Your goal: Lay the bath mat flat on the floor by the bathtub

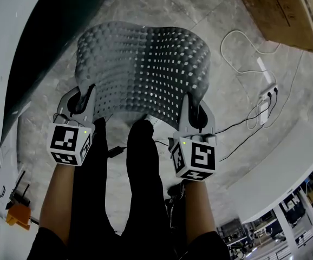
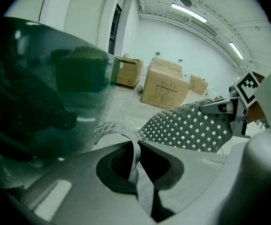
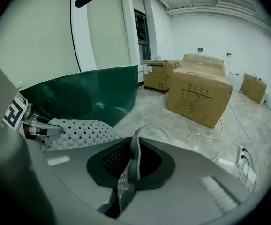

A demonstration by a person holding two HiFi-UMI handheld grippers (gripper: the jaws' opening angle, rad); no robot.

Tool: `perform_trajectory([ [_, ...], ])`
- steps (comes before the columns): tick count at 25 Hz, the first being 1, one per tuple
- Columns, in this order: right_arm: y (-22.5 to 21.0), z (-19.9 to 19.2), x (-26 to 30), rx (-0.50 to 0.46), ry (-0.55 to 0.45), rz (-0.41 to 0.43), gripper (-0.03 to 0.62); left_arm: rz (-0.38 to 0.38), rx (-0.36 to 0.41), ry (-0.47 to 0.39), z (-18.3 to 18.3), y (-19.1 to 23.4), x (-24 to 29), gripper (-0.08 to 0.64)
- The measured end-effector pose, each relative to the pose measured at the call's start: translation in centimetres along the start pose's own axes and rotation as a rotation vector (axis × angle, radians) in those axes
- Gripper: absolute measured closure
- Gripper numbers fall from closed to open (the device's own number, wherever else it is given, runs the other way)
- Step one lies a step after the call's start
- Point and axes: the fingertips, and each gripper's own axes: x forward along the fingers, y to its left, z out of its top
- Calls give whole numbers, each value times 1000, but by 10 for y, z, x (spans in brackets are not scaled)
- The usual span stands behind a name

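A grey perforated bath mat (image 1: 143,72) hangs stretched and slightly bowed between my two grippers above the marble floor (image 1: 210,42). My left gripper (image 1: 86,99) is shut on the mat's near left corner, and in the left gripper view the mat edge (image 2: 134,161) is pinched between the jaws. My right gripper (image 1: 191,110) is shut on the near right corner, where the mat edge (image 3: 133,161) stands pinched in the right gripper view. The dark green bathtub (image 1: 43,47) with its white rim runs along the left, beside the mat.
A white cable and power strip (image 1: 267,93) lie on the floor at the right. Cardboard boxes (image 3: 199,95) stand beyond, one at the upper right (image 1: 286,10). A white curved ledge (image 1: 286,172) sits at the lower right. The person's dark leg (image 1: 145,188) is between the grippers.
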Motion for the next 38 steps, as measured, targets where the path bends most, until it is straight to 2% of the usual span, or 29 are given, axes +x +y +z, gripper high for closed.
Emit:
perform_trajectory([
  [11, -16, 62, -102, 9, -30, 21, 548, 22, 67, -3, 73, -50, -78, 546],
  [16, -4, 78, -116, 0, -38, 20, 548, 35, 70, -3, 83, -42, -99, 546],
  [19, 7, 80, -126, -12, -38, 27, 548, 50, 62, 2, 75, -37, -110, 546],
  [25, -4, 51, -94, -17, -18, 41, 548, 64, 69, 19, 51, -32, -85, 546],
  [32, -3, 58, -93, -30, -37, 32, 548, 67, 78, 11, 61, -24, -86, 546],
  [38, 0, 46, -88, -38, -30, 19, 548, 64, 99, 16, 49, -15, -84, 546],
])
